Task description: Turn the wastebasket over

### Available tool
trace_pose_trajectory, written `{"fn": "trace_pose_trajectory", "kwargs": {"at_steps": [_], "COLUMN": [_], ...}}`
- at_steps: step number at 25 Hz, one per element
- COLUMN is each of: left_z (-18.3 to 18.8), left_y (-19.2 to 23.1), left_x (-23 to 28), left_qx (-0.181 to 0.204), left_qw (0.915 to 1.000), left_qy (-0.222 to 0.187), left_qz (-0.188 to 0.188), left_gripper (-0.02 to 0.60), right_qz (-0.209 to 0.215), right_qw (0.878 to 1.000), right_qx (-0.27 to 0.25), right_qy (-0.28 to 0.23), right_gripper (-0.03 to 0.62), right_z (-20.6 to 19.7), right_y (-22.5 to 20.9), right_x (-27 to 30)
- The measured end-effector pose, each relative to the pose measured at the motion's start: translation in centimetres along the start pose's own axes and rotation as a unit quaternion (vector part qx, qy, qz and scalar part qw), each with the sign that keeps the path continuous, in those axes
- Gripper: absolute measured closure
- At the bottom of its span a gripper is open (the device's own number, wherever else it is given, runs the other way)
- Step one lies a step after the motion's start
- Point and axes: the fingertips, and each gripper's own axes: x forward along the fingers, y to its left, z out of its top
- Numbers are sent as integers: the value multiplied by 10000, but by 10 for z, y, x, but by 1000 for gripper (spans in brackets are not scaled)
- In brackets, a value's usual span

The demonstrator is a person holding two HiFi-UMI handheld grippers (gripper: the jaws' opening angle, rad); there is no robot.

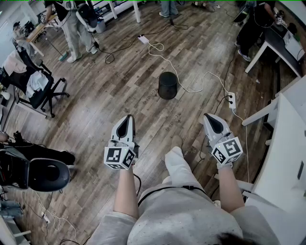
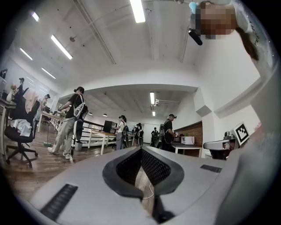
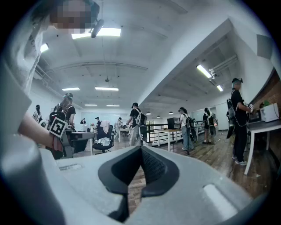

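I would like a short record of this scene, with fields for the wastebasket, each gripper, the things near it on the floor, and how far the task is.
wastebasket: black, round, on the wooden floor ahead of the person
left gripper: fingers together, nothing between them, apart from the wastebasket
right gripper: fingers together, nothing between them, apart from the wastebasket
cable: white, passes the wastebasket on its right, runs toward a power strip
task: wastebasket not yet touched

Wood plank floor (image 1: 119, 86), white power strip (image 1: 232, 100), office chair (image 1: 37, 95), white desk (image 1: 287, 158); ceiling strip lights (image 2: 138, 11)
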Motion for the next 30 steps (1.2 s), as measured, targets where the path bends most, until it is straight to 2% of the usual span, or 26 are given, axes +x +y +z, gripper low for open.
{"fn": "trace_pose_trajectory", "kwargs": {"at_steps": [10,14,15,17,19,30], "left_z": [-9,-15,-16,-14,-15,-39], "left_y": [33,43,47,54,60,80], "left_x": [60,92,100,117,134,247], "left_qx": [-115,-122,-118,-129,-130,-297], "left_qw": [9999,9997,9996,9996,9995,9973], "left_qy": [77,210,228,232,269,661], "left_qz": [-2,-77,-86,-83,-89,-77], "left_gripper": [583,583,583,583,583,583], "right_qz": [115,26,11,16,29,255], "right_qw": [9998,9996,9994,9992,9989,9963], "right_qx": [121,275,305,343,383,612], "right_qy": [92,107,134,195,250,540], "right_gripper": [599,599,595,541,524,505], "right_z": [-9,-13,-14,-16,-17,-28], "right_y": [-28,-51,-56,-67,-78,-158], "right_x": [65,93,100,117,134,221]}}
